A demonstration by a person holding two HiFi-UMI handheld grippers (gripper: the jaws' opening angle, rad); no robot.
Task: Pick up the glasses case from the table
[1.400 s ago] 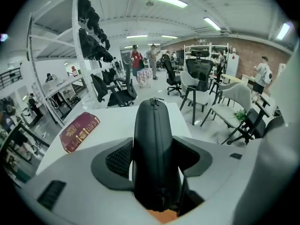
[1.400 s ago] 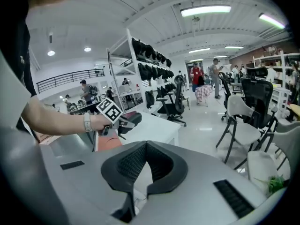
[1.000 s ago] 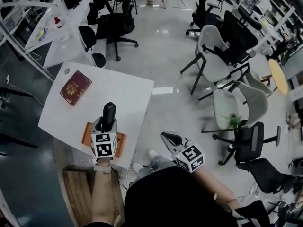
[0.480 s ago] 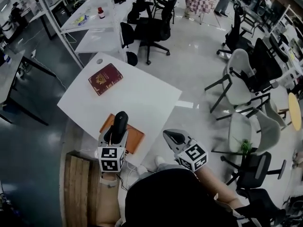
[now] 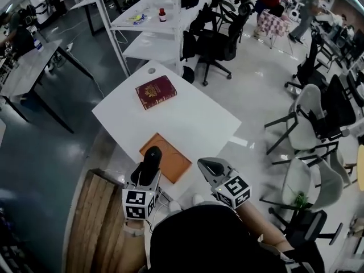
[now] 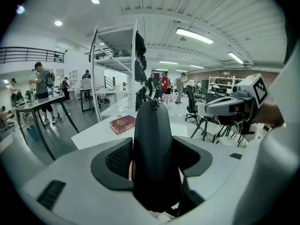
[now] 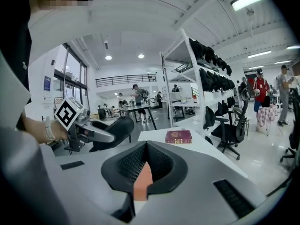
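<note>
The glasses case (image 5: 151, 158) is a black, rounded, elongated shell. My left gripper (image 5: 147, 174) is shut on it and holds it in the air over the near edge of the white table (image 5: 199, 124). In the left gripper view the case (image 6: 154, 125) stands upright between the two black pads and fills the gap of the gripper (image 6: 153, 157). My right gripper (image 5: 206, 165) hovers to the right of it, near the table's near corner. Its pads meet at the tip with nothing between them (image 7: 146, 146). The case (image 7: 117, 129) also shows in the right gripper view, at the left.
An orange notebook (image 5: 172, 162) lies on the table just right of the held case. A dark red book (image 5: 156, 91) lies at the far side. A wooden platform (image 5: 94, 220) is below left. Office chairs (image 5: 315, 118) stand at the right, shelving (image 5: 153, 21) and people beyond.
Both grippers have risen and drawn back from the table. The case, earlier over the orange notebook, now hangs left of it at the near edge. The head view has swung, so the table sits further right.
</note>
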